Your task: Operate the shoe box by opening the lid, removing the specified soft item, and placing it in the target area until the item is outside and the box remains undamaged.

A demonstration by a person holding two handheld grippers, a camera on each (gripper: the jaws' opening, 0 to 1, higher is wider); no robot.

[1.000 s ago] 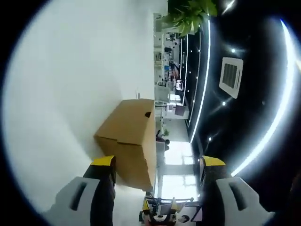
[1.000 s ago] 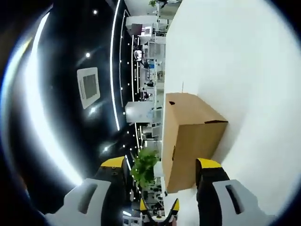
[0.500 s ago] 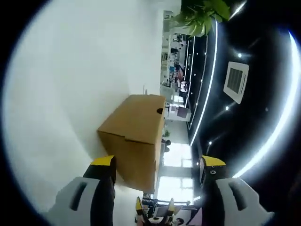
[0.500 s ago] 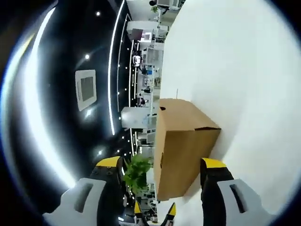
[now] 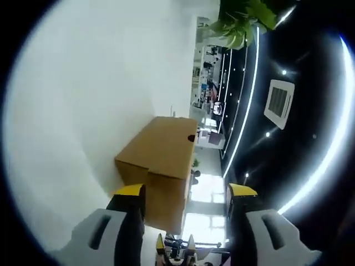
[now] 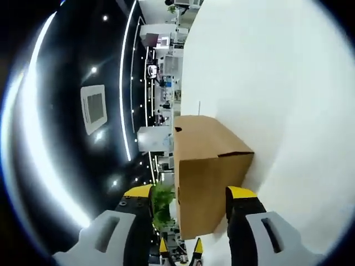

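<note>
A brown cardboard shoe box (image 5: 161,160) stands on the white table (image 5: 77,111) with its lid down and a small round hole in one side. In the left gripper view my left gripper (image 5: 186,193) is open. Its yellow-tipped jaws stand to either side of the box's near end, short of it. The right gripper view shows the same box (image 6: 208,172) from its other side. My right gripper (image 6: 189,194) is open around the near corner and does not touch it. Both views are rolled sideways. The soft item is hidden.
The white table (image 6: 288,100) spreads wide around the box. Beyond its edge lie a dark ceiling with light strips (image 5: 244,111), a vent panel (image 6: 94,108), a green plant (image 5: 244,22) and distant office furniture. Small yellow-tipped points (image 5: 175,244) show past the box.
Both cameras have shifted slightly toward the box. The jaws of each gripper stand a little closer together than before. The box has not moved.
</note>
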